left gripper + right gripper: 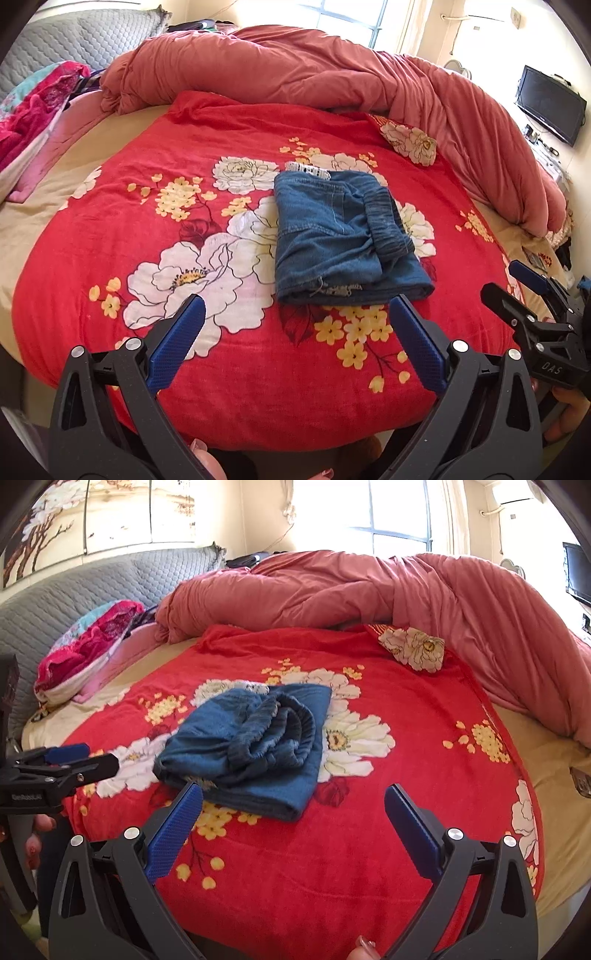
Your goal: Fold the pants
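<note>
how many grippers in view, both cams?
2. The left gripper is open, low in its own camera, just short of the folded denim pants. The right gripper is open too, beside the pants on the red floral blanket.

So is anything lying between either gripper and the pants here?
Nothing visible. Only bare red blanket lies between the open left gripper and the folded pants, and likewise before the open right gripper.

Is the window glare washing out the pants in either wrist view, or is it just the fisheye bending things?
Left wrist view: window blown out, pants evenly lit and sharp. Right wrist view: the same glare up top, pants clear; the bed's edges curve from fisheye distortion.
</note>
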### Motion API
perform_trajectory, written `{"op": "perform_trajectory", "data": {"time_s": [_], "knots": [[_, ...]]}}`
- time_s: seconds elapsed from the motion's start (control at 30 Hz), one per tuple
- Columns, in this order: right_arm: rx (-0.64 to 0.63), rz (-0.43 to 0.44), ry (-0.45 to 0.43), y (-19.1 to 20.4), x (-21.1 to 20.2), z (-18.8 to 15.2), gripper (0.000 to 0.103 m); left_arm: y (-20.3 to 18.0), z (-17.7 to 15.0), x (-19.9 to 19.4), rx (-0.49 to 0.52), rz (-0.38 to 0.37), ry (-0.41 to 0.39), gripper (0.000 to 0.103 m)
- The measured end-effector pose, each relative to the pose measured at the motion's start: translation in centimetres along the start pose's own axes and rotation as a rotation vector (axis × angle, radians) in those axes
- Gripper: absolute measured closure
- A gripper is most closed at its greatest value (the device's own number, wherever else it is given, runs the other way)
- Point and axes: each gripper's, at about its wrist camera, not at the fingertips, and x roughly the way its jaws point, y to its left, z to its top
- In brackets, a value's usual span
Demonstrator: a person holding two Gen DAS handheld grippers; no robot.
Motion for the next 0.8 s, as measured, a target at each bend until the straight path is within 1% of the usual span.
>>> {"op": "perform_trajectory", "data": {"time_s": [0.2,0.47,0.53,0.8], "knots": [[0.013,-0.007,0.041,-0.3,0.7,-1.6,0.005,0.2,-1.3,0.6,0.005,0.011,0.020,0.009],[0.025,-0.020,0.060,-0.7,1.0,-2.8,0.005,0.1,-3.4,1.6,0.027,0.026,0.050,0.009],[0.029,-0.012,0.067,-0.7,1.2,-2.9,0.005,0.1,-3.7,2.0,0.023,0.027,0.063,0.009],[0.028,-0.002,0.074,-0.4,1.4,-2.9,0.005,-0.1,-3.8,2.1,0.022,0.021,0.060,0.009]]}}
